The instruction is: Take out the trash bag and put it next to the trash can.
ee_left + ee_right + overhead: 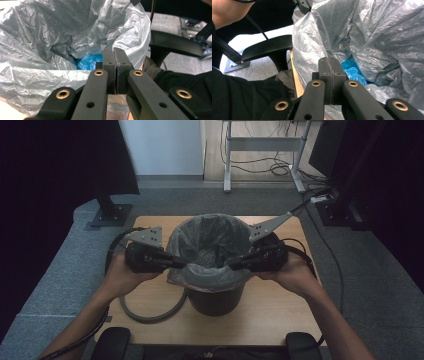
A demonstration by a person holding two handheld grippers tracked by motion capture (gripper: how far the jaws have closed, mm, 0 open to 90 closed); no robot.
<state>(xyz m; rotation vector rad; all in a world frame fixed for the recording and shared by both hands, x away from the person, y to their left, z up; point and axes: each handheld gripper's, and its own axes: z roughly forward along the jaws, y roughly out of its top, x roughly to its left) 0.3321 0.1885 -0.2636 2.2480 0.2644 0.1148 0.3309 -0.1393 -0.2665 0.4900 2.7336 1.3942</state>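
Bin liner gripped at both sides of the rim

Bin liner (207, 240) sits inside the black bin (216, 296) at the middle of the wooden table (280, 315), its edge folded over the rim. I hold my left gripper (181, 264) at the near-left of the rim and my right gripper (234, 262) at the near-right, both pointing inward. Each pair of jaws is fully closed; in the left gripper view a thin fold of plastic appears pinched between them. Opposed grips let me lift the liner evenly. Something blue (88, 61) lies at the bottom. A grey ring (150, 316) rests on the table beside the bin.
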